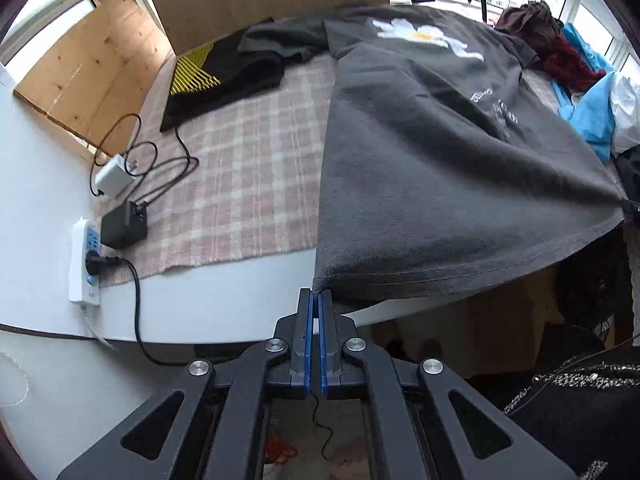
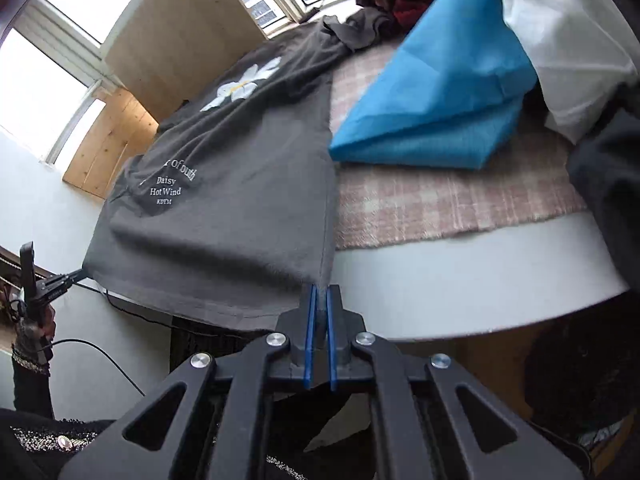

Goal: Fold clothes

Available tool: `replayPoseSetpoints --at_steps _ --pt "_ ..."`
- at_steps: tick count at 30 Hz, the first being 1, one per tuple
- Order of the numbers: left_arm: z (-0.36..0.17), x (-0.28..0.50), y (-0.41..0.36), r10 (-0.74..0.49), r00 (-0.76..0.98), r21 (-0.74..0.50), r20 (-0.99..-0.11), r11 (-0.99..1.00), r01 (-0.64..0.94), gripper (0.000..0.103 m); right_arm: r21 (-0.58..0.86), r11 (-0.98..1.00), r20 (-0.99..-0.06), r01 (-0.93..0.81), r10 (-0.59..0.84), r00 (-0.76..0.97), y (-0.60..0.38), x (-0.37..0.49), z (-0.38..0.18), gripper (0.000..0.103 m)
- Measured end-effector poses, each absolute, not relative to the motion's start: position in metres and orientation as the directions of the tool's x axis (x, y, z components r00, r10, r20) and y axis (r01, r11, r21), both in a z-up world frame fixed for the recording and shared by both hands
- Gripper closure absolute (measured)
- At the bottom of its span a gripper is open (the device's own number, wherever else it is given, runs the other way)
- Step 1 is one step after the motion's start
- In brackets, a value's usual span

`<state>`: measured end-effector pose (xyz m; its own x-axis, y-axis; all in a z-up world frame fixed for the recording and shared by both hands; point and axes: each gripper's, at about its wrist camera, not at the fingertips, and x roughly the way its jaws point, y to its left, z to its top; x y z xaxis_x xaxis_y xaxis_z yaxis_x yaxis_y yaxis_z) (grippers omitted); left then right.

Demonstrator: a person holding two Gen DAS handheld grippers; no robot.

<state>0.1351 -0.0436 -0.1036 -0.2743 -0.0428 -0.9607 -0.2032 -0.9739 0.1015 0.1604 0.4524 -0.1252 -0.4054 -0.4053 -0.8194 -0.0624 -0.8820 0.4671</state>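
A dark grey T-shirt [image 1: 432, 152] with a white daisy print and white lettering lies on the pink checked blanket [image 1: 248, 176], its hem pulled taut over the table's front edge. My left gripper [image 1: 319, 293] is shut on the hem's left corner. My right gripper [image 2: 321, 292] is shut on the hem's right corner, seen with the same T-shirt [image 2: 240, 184]. In the right wrist view the left gripper [image 2: 78, 274] shows at the far left, held by a hand in a dark sleeve.
A folded black garment with yellow stripes [image 1: 216, 76] lies at the back left. A power strip [image 1: 84, 260], chargers [image 1: 124, 226] and cables sit at the left edge. A blue cloth [image 2: 436, 92], white cloth [image 2: 568, 36] and heaped dark clothes [image 1: 548, 40] crowd the right side.
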Motion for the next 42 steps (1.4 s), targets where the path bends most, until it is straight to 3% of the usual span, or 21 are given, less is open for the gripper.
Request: replayPoseSetpoints --at_steps 4,9,17,21,23,24,25,29,32,38,42 --pt "-0.134 0.14 -0.052 -0.058 -0.214 0.095 -0.975 -0.981 -0.168 0.101 0.438 -0.899 -0.821 -0.009 -0.396 -0.411 0.443 0.16 -0.127 0.097" --pt "-0.123 0.14 -0.042 -0.07 -0.226 0.119 -0.972 -0.971 -0.209 0.101 0.375 -0.926 -0.859 -0.04 -0.331 -0.391 0.454 0.171 -0.129 0.083" --pt "-0.121 0.14 -0.029 -0.055 -0.212 0.107 -0.976 -0.965 -0.239 0.101 0.415 -0.909 -0.843 -0.037 -0.369 -0.39 0.453 0.176 -0.141 0.078" --pt "-0.118 0.14 -0.028 -0.045 -0.223 0.099 -0.974 -0.966 -0.238 0.101 0.343 -0.937 -0.855 0.064 -0.34 -0.391 0.428 0.163 -0.133 0.073" --pt "-0.117 0.141 -0.026 -0.038 -0.23 0.095 -0.972 -0.966 -0.242 0.101 0.31 -0.944 -0.867 0.112 -0.329 -0.374 0.415 0.153 -0.137 0.074" --pt "-0.116 0.14 -0.026 -0.034 -0.234 0.092 -0.972 -0.966 -0.243 0.101 0.32 -0.938 -0.868 0.131 -0.346 -0.357 0.411 0.148 -0.14 0.091" --pt "-0.114 0.141 -0.025 -0.03 -0.238 0.089 -0.971 -0.966 -0.242 0.101 0.345 -0.929 -0.865 0.134 -0.37 -0.34 0.409 0.145 -0.143 0.098" --pt "-0.103 0.148 -0.011 -0.003 -0.283 0.081 -0.959 -0.961 -0.264 0.101 0.422 -0.902 -0.783 0.096 -0.416 -0.462 0.452 0.172 -0.107 0.099" --pt "-0.112 0.154 0.006 0.051 -0.27 0.035 -0.962 -0.951 -0.307 0.101 0.562 -0.817 -0.737 -0.131 -0.422 -0.528 0.515 0.194 -0.118 0.099" --pt "-0.129 0.173 0.0 0.123 -0.222 -0.058 -0.967 -0.958 -0.28 0.096 0.426 -0.902 -0.826 -0.067 -0.358 -0.436 0.483 0.172 -0.118 0.099" --pt "-0.126 0.179 -0.023 0.131 -0.235 -0.081 -0.963 -0.973 -0.214 0.094 0.387 -0.913 -0.85 -0.127 -0.299 -0.435 0.504 0.165 -0.114 0.099"
